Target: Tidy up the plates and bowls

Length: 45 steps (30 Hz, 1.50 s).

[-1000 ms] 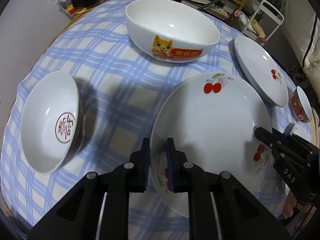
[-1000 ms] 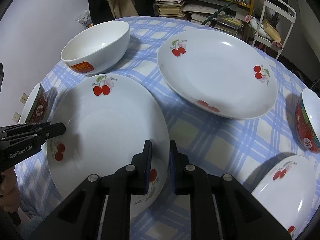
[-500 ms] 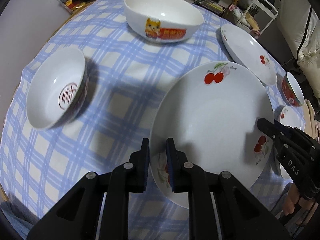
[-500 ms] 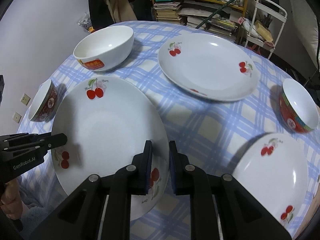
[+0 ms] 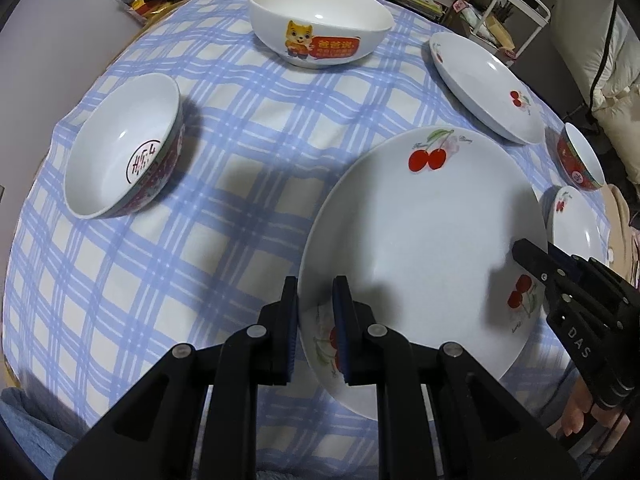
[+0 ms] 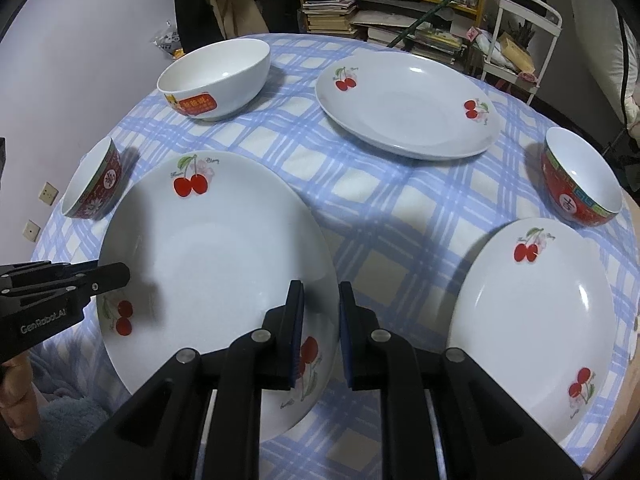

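Note:
A large white cherry plate is held above the blue checked tablecloth. My left gripper is shut on its left rim. My right gripper is shut on its right rim; the same plate fills the lower left of the right wrist view. A second large cherry plate lies at the far side, also in the left wrist view. A third cherry plate lies at the near right.
A big white bowl with a cat picture stands at the back. A red-sided small bowl lies at the left, another at the right. Shelves of books and a white rack stand beyond the table.
Both grippers have risen with the large cherry plate between them. The table looks further below and more of it shows, including the third plate at the right.

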Available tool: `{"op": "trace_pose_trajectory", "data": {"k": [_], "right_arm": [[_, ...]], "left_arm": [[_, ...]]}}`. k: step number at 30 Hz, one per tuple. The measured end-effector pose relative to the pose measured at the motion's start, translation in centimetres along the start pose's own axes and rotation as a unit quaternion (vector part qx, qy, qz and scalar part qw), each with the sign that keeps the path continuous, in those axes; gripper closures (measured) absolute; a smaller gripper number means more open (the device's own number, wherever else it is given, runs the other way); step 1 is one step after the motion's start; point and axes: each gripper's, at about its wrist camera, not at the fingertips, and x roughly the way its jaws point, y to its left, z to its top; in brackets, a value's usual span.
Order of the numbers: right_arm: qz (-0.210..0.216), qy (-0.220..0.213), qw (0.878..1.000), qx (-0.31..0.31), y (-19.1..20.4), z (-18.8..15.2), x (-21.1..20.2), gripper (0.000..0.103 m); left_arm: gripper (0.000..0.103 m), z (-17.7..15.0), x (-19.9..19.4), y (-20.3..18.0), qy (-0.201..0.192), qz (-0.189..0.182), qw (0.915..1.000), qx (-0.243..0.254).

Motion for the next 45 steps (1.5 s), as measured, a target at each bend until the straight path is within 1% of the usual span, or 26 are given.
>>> {"op": "trace_pose_trajectory", "data": {"k": [8,12,15,18,25,31,35,40,45], "right_arm": [[-0.008,0.012,1.0,0.004,-0.2,-0.7,0.2,0.083],[-0.015,0.027,1.0,0.001,-0.2,-1.1,1.5,0.082],[-0.016,0.03,0.999,0.0,-0.2,-1.1,2.2,0.082],[-0.032,0.022,0.999,-0.023,0.4,-1.0,2.4,0.082],[-0.034,0.024,0.999,-0.021,0.3,-0.9,2.8,0.082],[-0.04,0.026,0.999,-0.026,0.7,-1.2,2.4,0.081],[-0.04,0.028,0.998,-0.027,0.7,-1.5,2.2,0.081],[-0.045,0.027,0.998,-0.027,1.0,-1.6,2.1,0.081],[-0.048,0.027,0.998,-0.03,1.0,-1.9,1.9,0.081]], "left_arm": [[0.087,-0.9,0.3,-0.4,0.015,0.004,0.9998,0.01],[0.087,-0.6,1.2,-0.4,0.027,0.006,0.9996,0.011],[0.087,-0.2,2.0,-0.3,0.033,0.013,0.9993,0.011],[0.087,-0.1,2.6,-0.4,0.04,0.019,0.999,0.012],[0.086,-0.3,2.7,-0.5,0.038,0.023,0.9989,0.017],[0.086,-0.7,2.7,-0.3,0.048,0.014,0.9987,0.009],[0.086,-1.1,2.8,-0.1,0.046,0.017,0.9987,0.012],[0.086,-1.4,2.6,-0.1,0.048,0.012,0.9988,0.005],[0.085,-1.3,2.9,-0.2,0.047,0.019,0.9986,0.013]]}}
